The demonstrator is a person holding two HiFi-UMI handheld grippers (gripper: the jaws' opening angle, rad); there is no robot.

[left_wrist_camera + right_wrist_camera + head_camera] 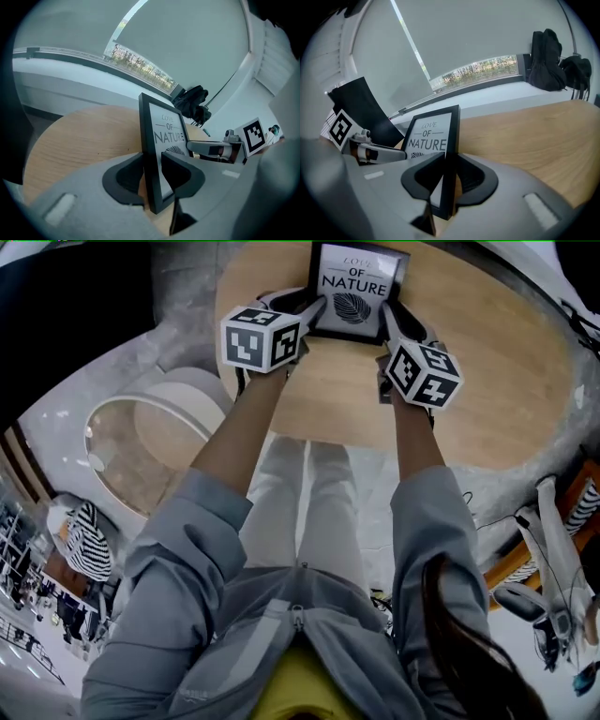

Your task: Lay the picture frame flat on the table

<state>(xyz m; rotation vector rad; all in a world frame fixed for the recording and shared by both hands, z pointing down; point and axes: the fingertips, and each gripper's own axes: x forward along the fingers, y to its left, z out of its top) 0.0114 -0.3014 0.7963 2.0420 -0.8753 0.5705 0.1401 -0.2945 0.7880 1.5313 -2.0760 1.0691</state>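
Note:
A black picture frame [354, 296] with the print "LOVE OF NATURE" stands near the far edge of the round wooden table [487, 362], its face toward me and leaning a little. My left gripper [314, 310] clamps its left edge and my right gripper [389, 320] its right edge. In the left gripper view the frame [166, 136] rises upright between the jaws of that gripper [152, 161], a pad against either face. The right gripper view has the frame [429, 136] pinched the same way by the right gripper [450, 164]. The frame's lower edge is hidden behind the jaws.
A round white glass-topped side table [150, 427] stands to the left of the wooden table. Black bags [553, 61] lean on the window ledge beyond the table. A chair [553, 549] is at the lower right, and a striped object [89, 540] lies on the floor at the left.

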